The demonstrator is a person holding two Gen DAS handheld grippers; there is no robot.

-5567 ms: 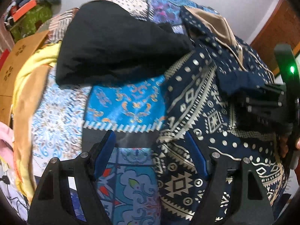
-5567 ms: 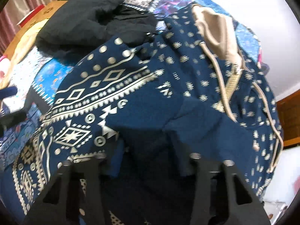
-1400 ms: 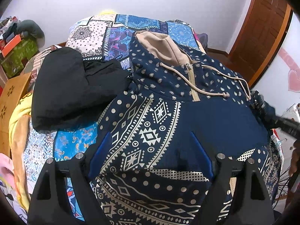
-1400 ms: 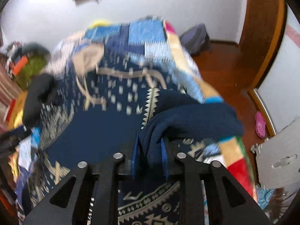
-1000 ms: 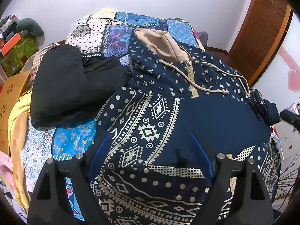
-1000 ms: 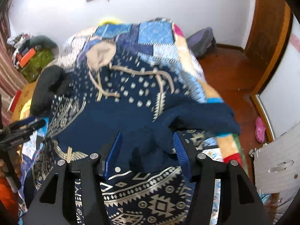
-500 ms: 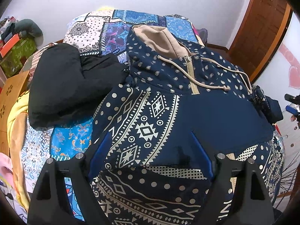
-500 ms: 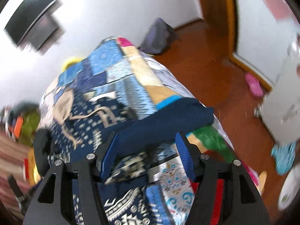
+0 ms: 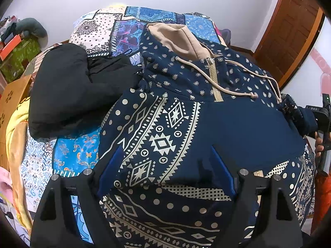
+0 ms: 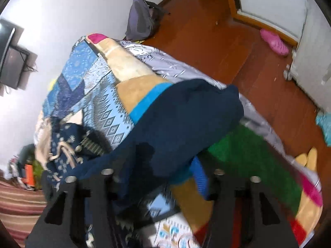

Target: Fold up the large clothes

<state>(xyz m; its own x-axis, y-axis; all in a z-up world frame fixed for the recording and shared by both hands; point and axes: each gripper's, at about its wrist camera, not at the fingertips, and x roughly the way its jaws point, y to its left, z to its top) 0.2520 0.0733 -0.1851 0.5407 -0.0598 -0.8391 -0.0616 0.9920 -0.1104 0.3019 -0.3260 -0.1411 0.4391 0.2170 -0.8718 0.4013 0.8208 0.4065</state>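
Two grippers over a navy patterned hoodie (image 9: 186,128) on a patchwork bed (image 9: 99,26), left gripper (image 9: 165,165) spread wide and empty, right gripper (image 10: 159,177) jaws just closing around its navy sleeve (image 10: 186,124), grip unclear.

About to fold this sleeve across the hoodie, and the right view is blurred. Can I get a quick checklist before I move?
1. Right hand-held gripper gripping the sleeve: its jaws have just been closing with the sleeve between them, but the picture is too blurred to show a firm grip. Cannot tell.
2. Left hand-held gripper open and empty over the hoodie: ok.
3. Hoodie front lying flat, zipper up: ok.
4. Drawstrings resting on the chest, clear of both grippers: ok.
5. Black garment beside the hoodie, off its front: ok.
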